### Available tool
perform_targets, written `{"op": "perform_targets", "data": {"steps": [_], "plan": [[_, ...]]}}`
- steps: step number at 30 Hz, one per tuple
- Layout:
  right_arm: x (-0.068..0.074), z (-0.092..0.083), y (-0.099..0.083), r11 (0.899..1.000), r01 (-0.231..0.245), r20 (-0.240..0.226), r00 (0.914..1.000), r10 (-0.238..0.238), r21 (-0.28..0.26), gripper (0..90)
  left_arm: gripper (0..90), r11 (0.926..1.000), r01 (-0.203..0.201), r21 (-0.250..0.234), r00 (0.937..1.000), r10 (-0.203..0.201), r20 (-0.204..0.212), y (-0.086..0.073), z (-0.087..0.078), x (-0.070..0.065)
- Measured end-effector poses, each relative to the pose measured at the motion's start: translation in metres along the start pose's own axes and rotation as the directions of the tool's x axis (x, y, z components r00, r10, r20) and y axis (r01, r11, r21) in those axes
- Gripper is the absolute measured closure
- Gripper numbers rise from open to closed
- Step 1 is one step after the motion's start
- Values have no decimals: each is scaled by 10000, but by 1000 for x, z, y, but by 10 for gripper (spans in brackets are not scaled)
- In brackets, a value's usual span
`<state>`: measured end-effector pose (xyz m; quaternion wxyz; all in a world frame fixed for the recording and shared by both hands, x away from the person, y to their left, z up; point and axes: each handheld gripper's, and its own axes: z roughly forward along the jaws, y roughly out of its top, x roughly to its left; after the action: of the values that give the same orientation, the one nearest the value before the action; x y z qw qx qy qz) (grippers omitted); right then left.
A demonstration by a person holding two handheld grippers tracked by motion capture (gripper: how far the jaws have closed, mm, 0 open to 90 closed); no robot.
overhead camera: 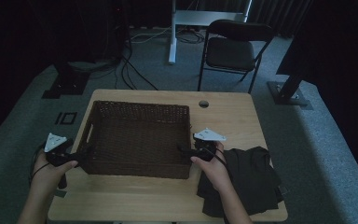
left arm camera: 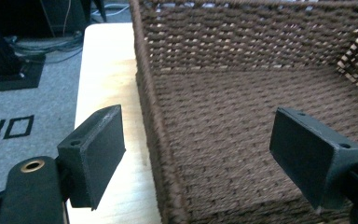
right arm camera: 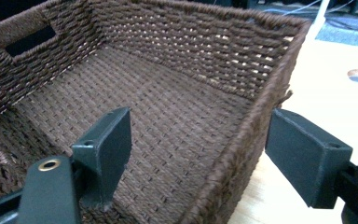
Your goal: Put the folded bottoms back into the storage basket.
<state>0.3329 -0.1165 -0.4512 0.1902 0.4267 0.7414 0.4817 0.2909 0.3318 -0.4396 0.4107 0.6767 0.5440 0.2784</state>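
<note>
Wicker basket (overhead camera: 137,137): dark brown woven, rectangular, open-topped, sitting on the table's left-centre part, nothing inside it.
Basket handle slot (right arm camera: 30,39): a cut-out in the end wall, seen in the right gripper view at the far side of the basket.
Table (overhead camera: 223,116): pale wood top with a round hole (overhead camera: 203,103) near its far edge, beyond the basket's right far corner.
Left gripper (overhead camera: 77,156): at the basket's left end wall, near the front corner, held in the person's left hand (overhead camera: 51,168).
Left gripper, own view (left arm camera: 198,158): jaws stand wide apart and straddle the basket's woven rim; one pad (left arm camera: 98,149) is over the bare table outside the wall, the other over the basket's floor; neither pad presses on the weave, so nothing is held.
Right gripper (overhead camera: 184,151): at the basket's right end wall, near the front corner, held in the person's right hand (overhead camera: 212,168).
Right gripper, own view (right arm camera: 198,158): jaws wide apart, the rim running up between them; one pad (right arm camera: 107,149) is inside the basket, the other outside over the table; there is a gap to the wall on both sides, no grip.
Dark cloth (overhead camera: 249,179): black fabric lying crumpled on the table's right front corner, just beside the right forearm, apart from the basket.
Folding chair (overhead camera: 233,51): black, on the grey carpet beyond the table.
</note>
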Motion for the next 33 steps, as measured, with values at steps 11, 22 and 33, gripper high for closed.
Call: {"op": "perform_targets", "data": {"steps": [11, 22, 33], "plan": [[-11, -14, 3, 10000, -27, 127, 9999, 26, 59, 209, 185, 9998, -213, -54, 9975, 216, 668, 11, 0, -19], [-21, -34, 4, 9992, 213, 448, 9988, -198, -344, 171, 185, 9962, -756, -440, 9854, 814, 1497, 23, 9, -53], [-33, -50, 0, 9987, 59, 690, 9976, -23, -508, 129, 185, 9926, -1180, -274, 9614, 1211, 2470, 27, 25, -87]]}}
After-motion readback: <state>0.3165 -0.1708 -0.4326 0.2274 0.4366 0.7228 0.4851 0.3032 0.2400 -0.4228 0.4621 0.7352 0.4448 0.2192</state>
